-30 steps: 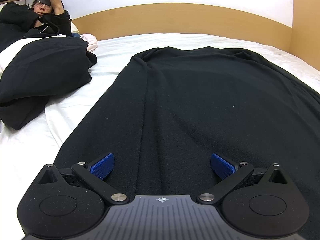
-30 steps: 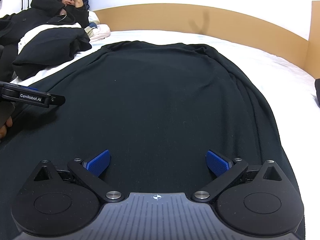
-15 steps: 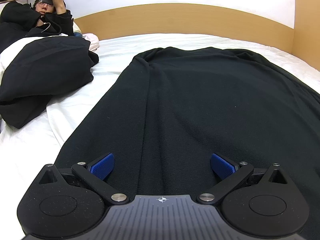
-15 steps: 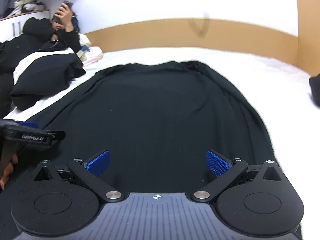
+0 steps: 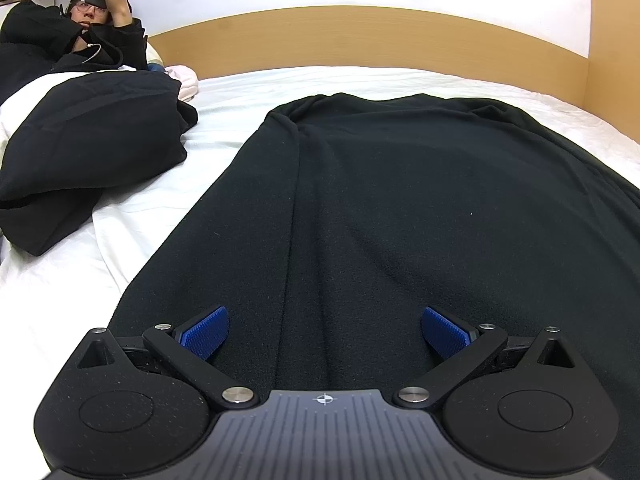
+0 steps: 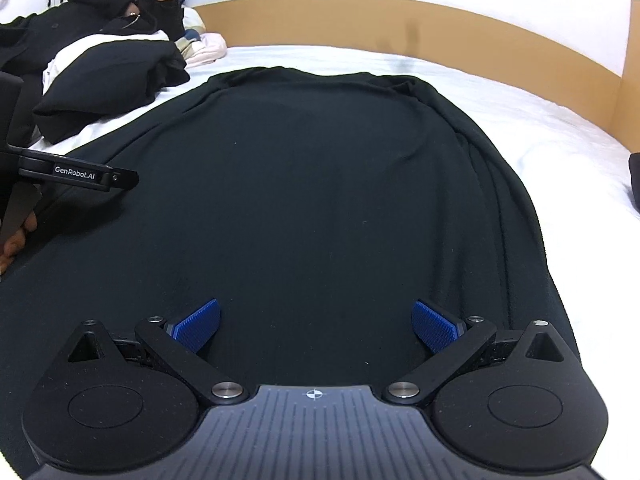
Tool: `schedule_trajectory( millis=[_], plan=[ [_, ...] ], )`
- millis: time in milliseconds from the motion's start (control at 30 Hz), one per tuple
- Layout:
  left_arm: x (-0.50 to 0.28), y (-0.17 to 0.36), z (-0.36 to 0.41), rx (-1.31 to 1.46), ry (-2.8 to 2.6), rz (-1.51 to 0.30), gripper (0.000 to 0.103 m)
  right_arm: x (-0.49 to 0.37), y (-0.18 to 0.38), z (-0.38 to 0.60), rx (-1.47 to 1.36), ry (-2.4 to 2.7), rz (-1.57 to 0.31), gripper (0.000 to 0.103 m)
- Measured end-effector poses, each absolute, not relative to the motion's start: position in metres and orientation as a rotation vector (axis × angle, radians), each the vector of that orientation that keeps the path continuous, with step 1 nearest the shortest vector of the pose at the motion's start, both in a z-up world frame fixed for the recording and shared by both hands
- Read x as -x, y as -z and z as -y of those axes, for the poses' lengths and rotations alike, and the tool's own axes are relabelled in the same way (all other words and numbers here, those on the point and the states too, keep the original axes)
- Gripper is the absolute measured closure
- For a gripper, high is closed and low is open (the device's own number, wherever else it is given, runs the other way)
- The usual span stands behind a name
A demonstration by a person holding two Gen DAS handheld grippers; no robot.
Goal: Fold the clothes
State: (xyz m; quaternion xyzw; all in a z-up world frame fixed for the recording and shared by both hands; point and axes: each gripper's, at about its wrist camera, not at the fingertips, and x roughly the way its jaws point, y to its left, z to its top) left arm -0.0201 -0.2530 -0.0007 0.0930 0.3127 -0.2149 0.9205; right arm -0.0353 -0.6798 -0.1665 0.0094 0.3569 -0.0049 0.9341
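A black garment (image 5: 420,208) lies flat on the bed (image 5: 140,248), its long axis running from the tools toward the headboard (image 5: 360,36). The left tool (image 5: 325,330) and right tool (image 6: 316,326) hover over its near end, both spread wide and empty.

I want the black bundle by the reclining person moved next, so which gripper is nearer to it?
Left. The left gripper sits over the spread black garment's left side, the side facing the black bundle. The right gripper is over its right side, farther off.

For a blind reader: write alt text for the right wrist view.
A black garment lies spread flat on a white bed, with the open right gripper just above its near end. The left gripper enters at the left edge; a person reclines by the wooden headboard.
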Motion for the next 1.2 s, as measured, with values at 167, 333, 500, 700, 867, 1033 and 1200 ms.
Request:
schedule_trajectory(
  millis=[167, 333, 500, 700, 867, 1033, 1200],
  plan=[
    [0.021, 0.001, 0.253, -0.187, 0.438, -0.642, 0.0, 0.026, 0.158, 0.681, -0.085, 0.046, -0.678, 0.0],
    [0.021, 0.001, 0.252, -0.186, 0.44, -0.643, 0.0, 0.008, 0.166, 0.678, -0.13, 0.078, -0.674, 0.0],
    [0.021, 0.001, 0.251, -0.187, 0.441, -0.644, 0.0, 0.01, 0.176, 0.668, -0.057, 0.091, -0.677, 0.0],
    [0.022, 0.001, 0.251, -0.187, 0.441, -0.644, 0.0, 0.021, 0.177, 0.665, -0.048, 0.077, -0.678, 0.0],
    [0.022, 0.001, 0.251, -0.188, 0.44, -0.644, 0.0, 0.027, 0.176, 0.669, -0.043, 0.069, -0.681, 0.0],
    [0.023, 0.001, 0.253, -0.192, 0.438, -0.644, 0.0, 0.038, 0.172, 0.673, -0.021, 0.022, -0.702, 0.0],
    [0.023, 0.0, 0.254, -0.197, 0.44, -0.651, 0.0, 0.056, 0.164, 0.678, 0.023, -0.067, -0.756, 0.0]
  ],
)
